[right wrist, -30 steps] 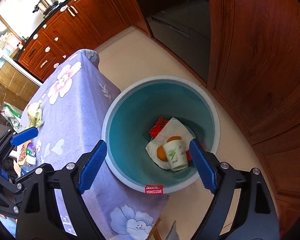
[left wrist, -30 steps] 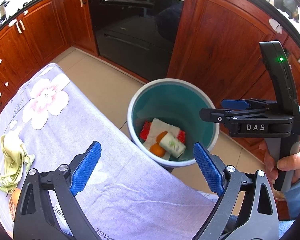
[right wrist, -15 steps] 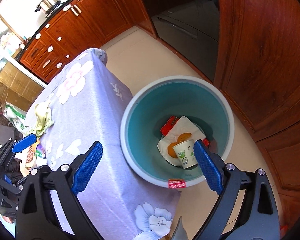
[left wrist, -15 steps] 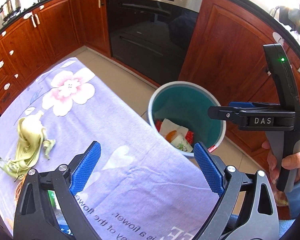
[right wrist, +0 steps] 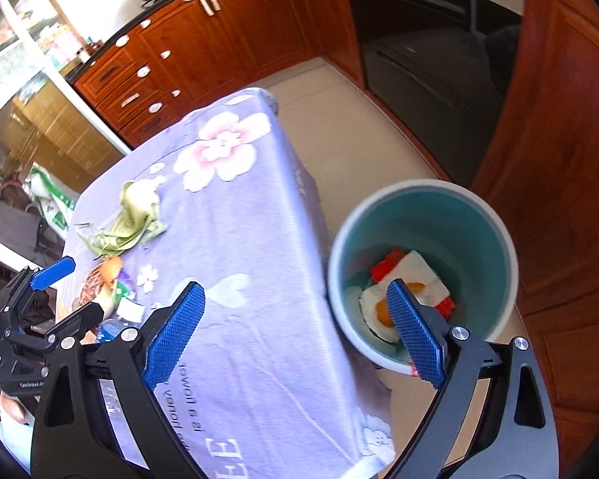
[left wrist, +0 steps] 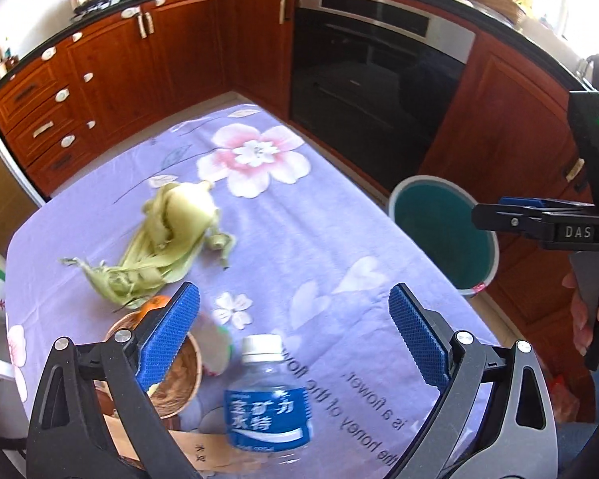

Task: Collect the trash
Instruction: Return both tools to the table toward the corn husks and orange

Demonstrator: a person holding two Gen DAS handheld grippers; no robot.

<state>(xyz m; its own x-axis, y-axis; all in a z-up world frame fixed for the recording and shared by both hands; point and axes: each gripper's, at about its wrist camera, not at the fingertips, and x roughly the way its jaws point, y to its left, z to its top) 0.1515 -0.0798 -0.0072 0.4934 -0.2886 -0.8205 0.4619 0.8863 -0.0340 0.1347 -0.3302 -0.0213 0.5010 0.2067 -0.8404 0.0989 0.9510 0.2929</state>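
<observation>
Over the lilac flowered tablecloth, the left gripper hangs with its blue pads spread wide and nothing between them, a water bottle standing just below. Corn husks lie farther out on the cloth, near a wooden bowl. The right gripper, likewise spread and empty, sits above the table edge beside the teal bin, which holds a white wrapper and orange peel.

The bottle is cut off by the lower edge; the bowl is partly hidden behind a finger.
</observation>
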